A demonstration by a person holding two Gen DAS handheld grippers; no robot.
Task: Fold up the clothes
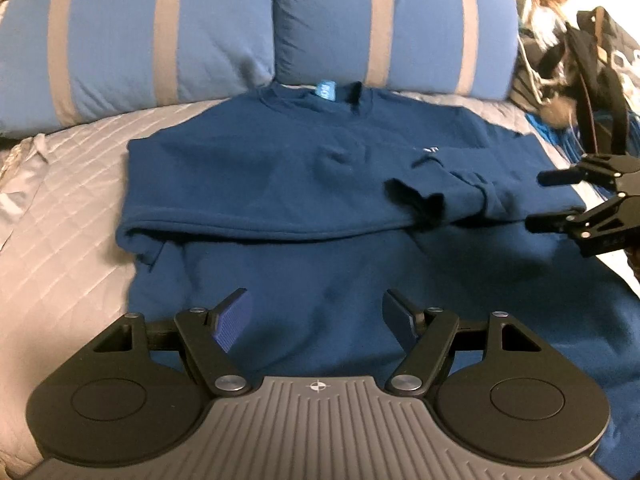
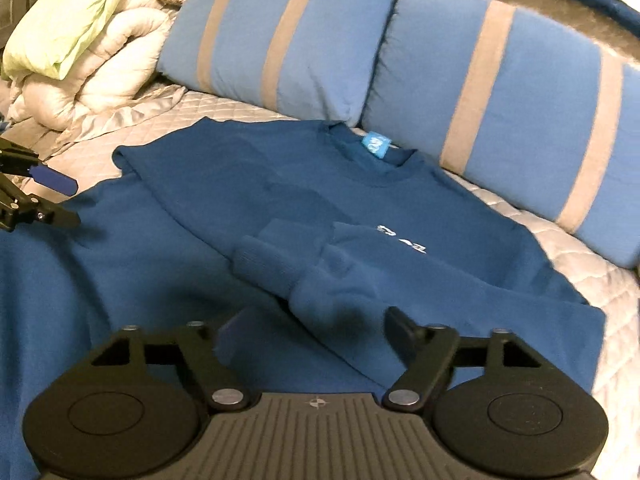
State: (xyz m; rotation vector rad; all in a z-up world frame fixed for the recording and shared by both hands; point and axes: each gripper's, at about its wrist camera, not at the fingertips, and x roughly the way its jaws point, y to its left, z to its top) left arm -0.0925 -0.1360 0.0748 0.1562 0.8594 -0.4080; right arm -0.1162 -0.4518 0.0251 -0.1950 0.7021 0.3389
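A navy blue sweatshirt [image 1: 280, 168] lies face up on the quilted grey bedspread [image 1: 72, 200], its collar with a light blue label [image 1: 324, 91] toward the pillows. Both sleeves are folded across the chest, and their cuffs [image 2: 276, 264] meet near the white chest print [image 2: 404, 240]. My left gripper [image 1: 316, 308] hangs open over the sweatshirt's lower body, nothing between its fingers. My right gripper [image 2: 312, 332] is open just short of the folded right sleeve, pads off the cloth. It also shows at the right edge of the left wrist view [image 1: 540, 200]. The left gripper [image 2: 64, 200] shows at the left edge of the right wrist view.
Two blue pillows with grey stripes [image 1: 160, 40] [image 1: 400, 24] stand behind the collar. A crumpled white duvet [image 2: 112, 60] and a pale green pillow [image 2: 68, 12] are piled at the far left. Bags, straps and a stuffed toy [image 1: 580, 60] crowd the right side.
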